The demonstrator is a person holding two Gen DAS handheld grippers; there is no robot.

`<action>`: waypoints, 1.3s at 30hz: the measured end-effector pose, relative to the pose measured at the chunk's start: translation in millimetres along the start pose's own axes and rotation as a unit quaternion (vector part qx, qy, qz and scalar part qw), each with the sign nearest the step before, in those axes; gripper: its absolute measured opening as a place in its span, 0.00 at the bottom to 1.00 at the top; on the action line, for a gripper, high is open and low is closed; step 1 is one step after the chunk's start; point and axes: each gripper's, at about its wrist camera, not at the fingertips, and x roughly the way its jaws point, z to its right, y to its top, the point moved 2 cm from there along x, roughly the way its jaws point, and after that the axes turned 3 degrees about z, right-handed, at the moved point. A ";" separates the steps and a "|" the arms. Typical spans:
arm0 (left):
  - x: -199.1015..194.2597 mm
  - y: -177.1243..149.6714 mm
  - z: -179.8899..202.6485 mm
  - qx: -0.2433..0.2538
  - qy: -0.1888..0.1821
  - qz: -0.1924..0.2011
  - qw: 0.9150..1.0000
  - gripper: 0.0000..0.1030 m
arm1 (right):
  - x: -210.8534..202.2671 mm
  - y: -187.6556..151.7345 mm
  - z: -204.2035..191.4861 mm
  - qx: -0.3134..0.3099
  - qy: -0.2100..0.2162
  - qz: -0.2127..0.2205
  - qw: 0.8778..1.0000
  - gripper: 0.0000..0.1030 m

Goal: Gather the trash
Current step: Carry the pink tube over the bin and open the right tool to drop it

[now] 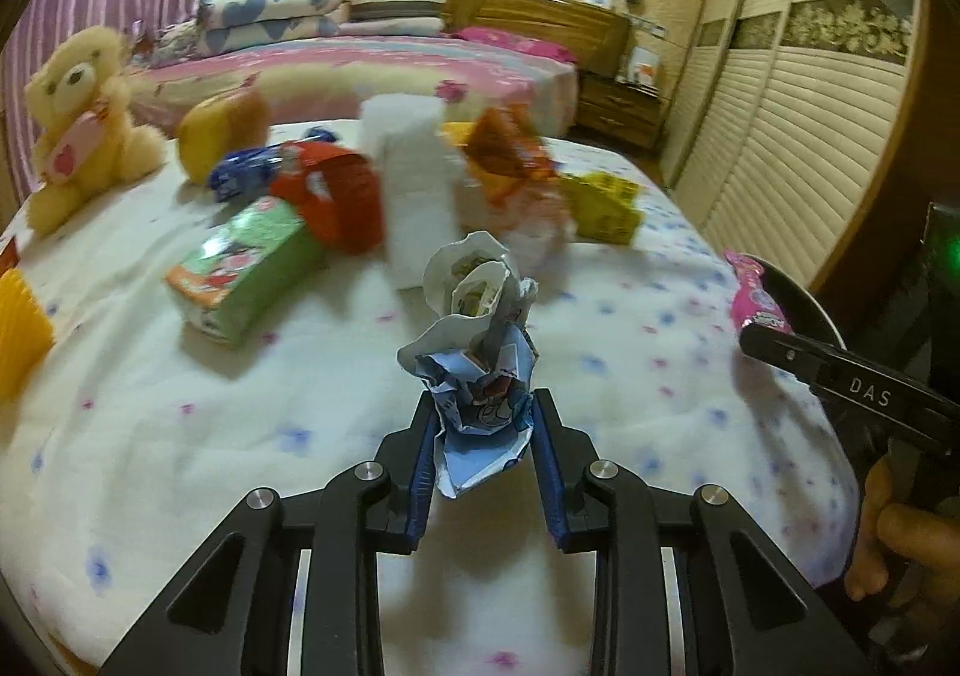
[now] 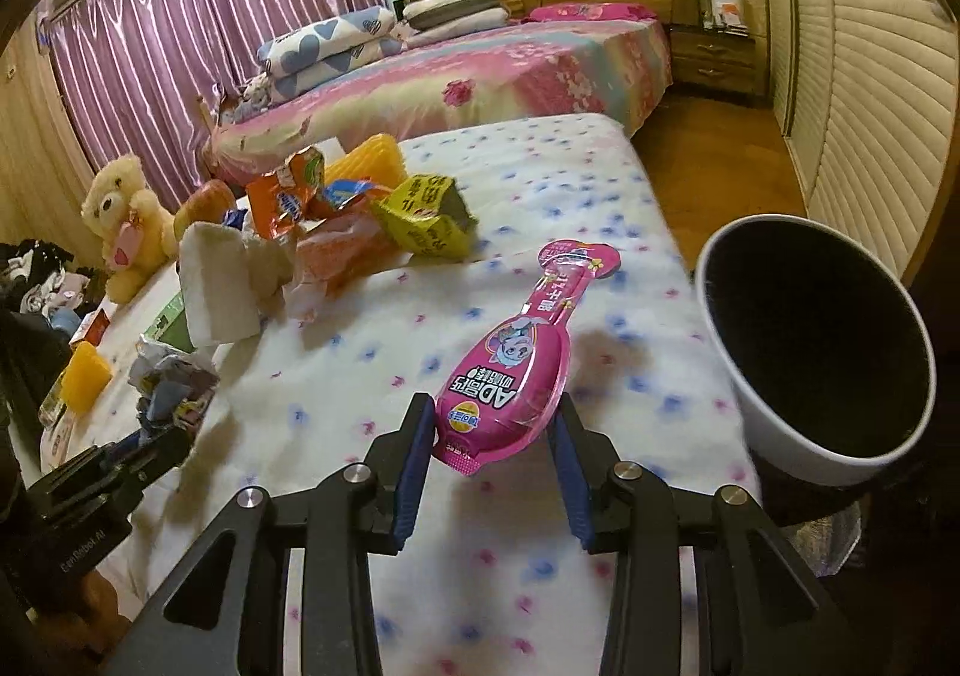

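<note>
While the left gripper [image 1: 482,424] clamps a crumpled blue-white paper wrapper [image 1: 480,352] above the floral white bedsheet [image 1: 630,280], the right gripper [image 2: 497,430] pinches a pink plastic snack pouch [image 2: 516,370] — white round bin [image 2: 822,346] just right.

Surface: a mattress [image 1: 630,280] under a white cover dotted with blue and pink flowers.
Far left: a cream teddy bear [image 1: 84,124] sits upright on the cover, near the left edge.
Left edge: a yellow ridged block [image 1: 18,334].
Middle, left view: a green carton [image 1: 246,268] lies on its side, just beside a red wrapper [image 1: 342,196].
Centre: a white block [image 1: 414,184] stands upright among the pile.
Behind it: an orange snack bag [image 2: 288,196] and a crumpled yellow packet [image 2: 426,214], close together.
Right half: bare cover.
</note>
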 end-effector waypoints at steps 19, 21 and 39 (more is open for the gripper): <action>50.3 24.7 83.3 0.066 -0.071 -0.034 0.995 0.27 | -34.6 -5.2 80.6 0.053 -0.049 0.020 0.997 0.38; 62.0 28.5 91.1 0.072 -0.076 -0.038 0.994 0.27 | -36.0 -4.4 90.2 0.059 -0.054 0.021 0.997 0.38; 118.2 54.7 152.5 0.110 -0.115 -0.052 0.986 0.27 | -35.7 2.1 146.7 0.089 -0.076 0.018 0.993 0.38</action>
